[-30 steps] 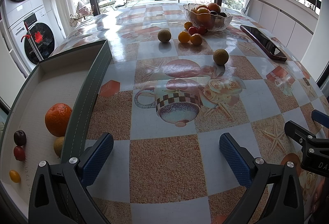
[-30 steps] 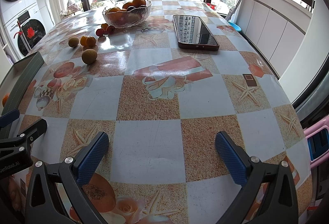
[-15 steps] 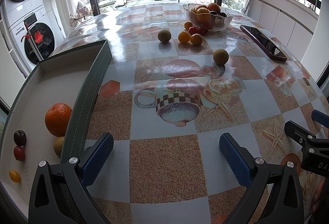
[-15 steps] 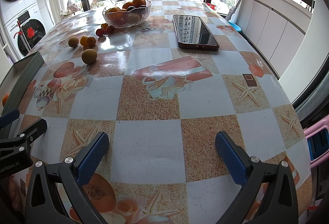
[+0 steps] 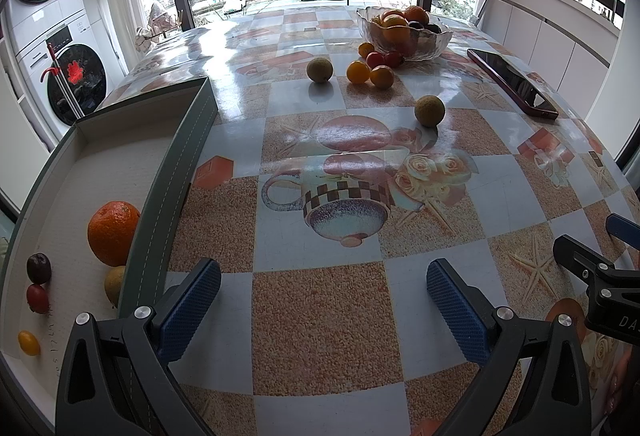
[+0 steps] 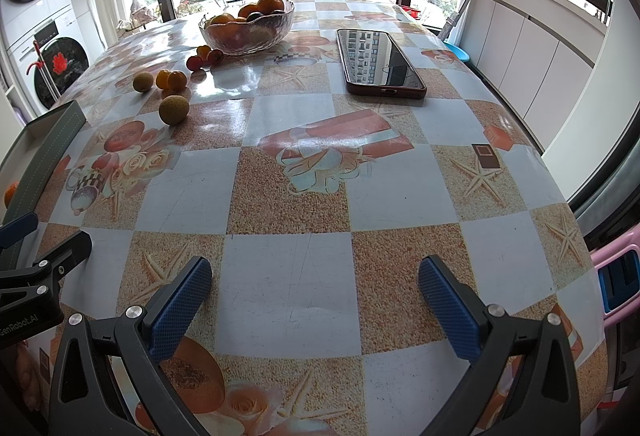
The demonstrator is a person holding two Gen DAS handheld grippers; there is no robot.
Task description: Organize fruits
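While bowl (image 5: 404, 33) holds fruit, tray (image 5: 160, 187) has orange (image 5: 113, 232) etc.

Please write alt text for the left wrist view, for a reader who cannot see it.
An open left hand-held gripper hovers empty over a patterned table. A tray at left holds an orange and four smaller fruits. Farther off, loose fruits lie near a glass bowl of fruit, beside a phone.
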